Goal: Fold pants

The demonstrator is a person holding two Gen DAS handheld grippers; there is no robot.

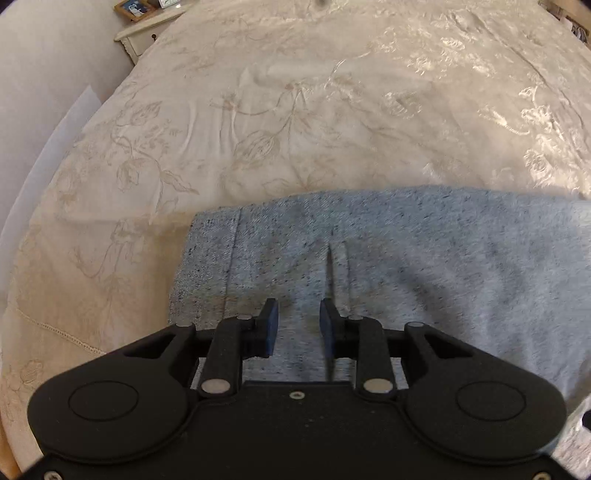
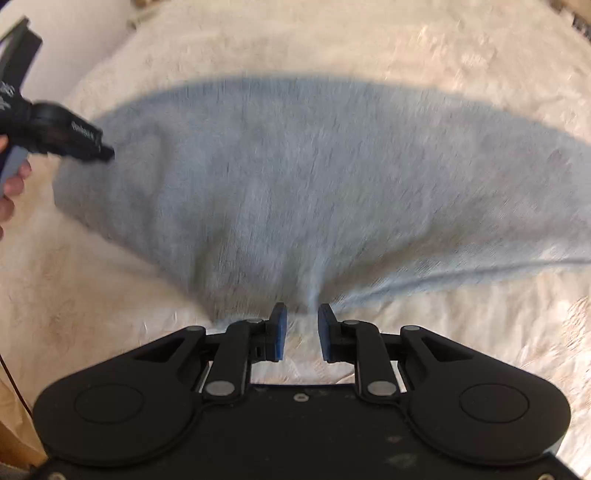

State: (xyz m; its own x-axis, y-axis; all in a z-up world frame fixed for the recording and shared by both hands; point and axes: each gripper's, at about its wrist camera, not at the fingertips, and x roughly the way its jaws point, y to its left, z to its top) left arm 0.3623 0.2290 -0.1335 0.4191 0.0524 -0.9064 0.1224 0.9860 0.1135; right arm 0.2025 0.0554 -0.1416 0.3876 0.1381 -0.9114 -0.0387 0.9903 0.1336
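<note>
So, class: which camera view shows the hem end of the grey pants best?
Left wrist view: the grey pants show a sharp hem edge and seam. The right wrist view is motion-blurred, showing only their overall spread on the bedspread.

Count: one pair of grey pants (image 2: 314, 177); one embroidered bedspread (image 1: 295, 110); one nightstand (image 1: 142, 31); one framed photo (image 1: 133, 8); two grippers (image 1: 298, 325) (image 2: 300, 328).

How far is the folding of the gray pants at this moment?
Done: the gray pants lie as a flat band across the bedspread, seemingly folded once already. In hand: nothing; left gripper and right gripper are both open, the right at the near edge. Left: the remaining folds.
</note>
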